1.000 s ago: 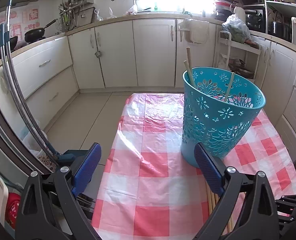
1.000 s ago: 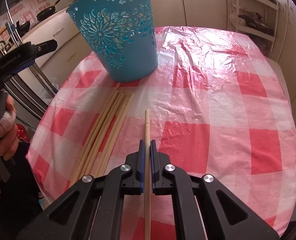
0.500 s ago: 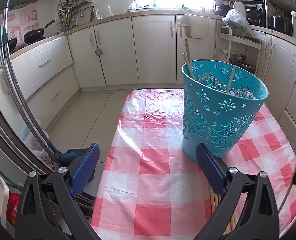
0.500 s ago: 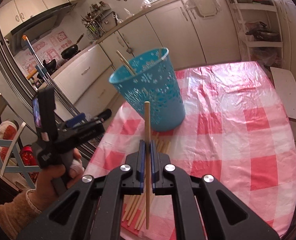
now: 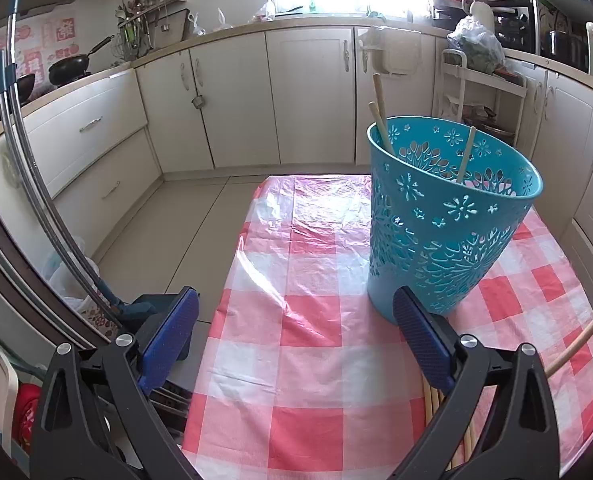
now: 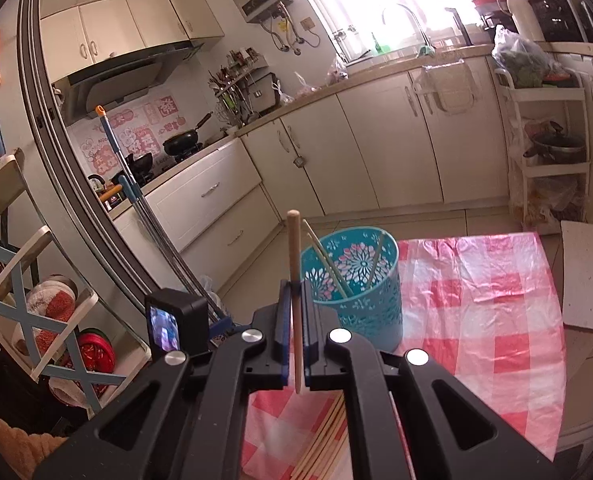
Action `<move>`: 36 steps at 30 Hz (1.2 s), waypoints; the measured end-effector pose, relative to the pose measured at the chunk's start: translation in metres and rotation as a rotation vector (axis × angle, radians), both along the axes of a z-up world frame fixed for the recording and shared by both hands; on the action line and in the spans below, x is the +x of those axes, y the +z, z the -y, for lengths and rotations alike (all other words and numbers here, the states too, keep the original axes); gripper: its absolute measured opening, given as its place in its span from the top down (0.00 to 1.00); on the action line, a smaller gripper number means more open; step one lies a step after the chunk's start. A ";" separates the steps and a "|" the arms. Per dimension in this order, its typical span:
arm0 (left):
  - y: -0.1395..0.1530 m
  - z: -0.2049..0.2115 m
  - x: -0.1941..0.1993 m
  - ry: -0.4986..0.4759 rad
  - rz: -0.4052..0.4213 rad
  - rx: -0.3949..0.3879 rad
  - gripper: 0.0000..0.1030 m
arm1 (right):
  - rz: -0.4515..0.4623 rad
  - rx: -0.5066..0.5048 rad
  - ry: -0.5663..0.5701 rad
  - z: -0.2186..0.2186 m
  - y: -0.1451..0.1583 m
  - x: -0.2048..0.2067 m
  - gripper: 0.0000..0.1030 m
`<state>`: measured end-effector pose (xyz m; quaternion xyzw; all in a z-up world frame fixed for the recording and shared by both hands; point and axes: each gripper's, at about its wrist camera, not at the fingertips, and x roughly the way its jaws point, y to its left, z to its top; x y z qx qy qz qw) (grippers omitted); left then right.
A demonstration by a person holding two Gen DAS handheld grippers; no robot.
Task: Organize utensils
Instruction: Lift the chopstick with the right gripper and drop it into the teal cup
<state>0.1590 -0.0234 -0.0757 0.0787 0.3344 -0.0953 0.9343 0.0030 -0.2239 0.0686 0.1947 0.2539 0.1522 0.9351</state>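
Your right claw [image 6: 295,322] is closed on one wooden chopstick [image 6: 295,264], gripped around mid-length; the stick stands near upright, blunt end up, thin tip showing just below the pads. The claw is held well above the bench [image 6: 512,304], beside and short of the teal perforated basket [image 6: 360,308]; the chopstick is not yet over the rim, as far as the right wrist view shows. Your left claw [image 5: 296,332] stands wide open, nothing between its blue pads [image 5: 420,336], hovering low over the checked tablecloth [image 5: 316,280] with the basket [image 5: 448,216] just ahead of its right finger; it does not appear to touch the basket wall, though the view cannot settle that. Progress, judged: three chopsticks already stand in the basket, two leaning at the near-left rim [image 5: 380,116], one leaning further right [image 5: 466,154]. A loose bundle of chopsticks [image 6: 324,440] lies on the bench below the right claw, several pieces, exact count not readable. The held stick also crosses the right edge of the left wrist view [image 5: 580,330]. Estimate: task under half done; current stick needs carrying over the rim and releasing, then the bundle remains.
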 end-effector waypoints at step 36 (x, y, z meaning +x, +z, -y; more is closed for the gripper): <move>-0.019 -0.001 0.013 0.011 -0.110 0.008 0.09 | -0.160 -0.146 -0.087 -0.001 -0.036 0.120 0.70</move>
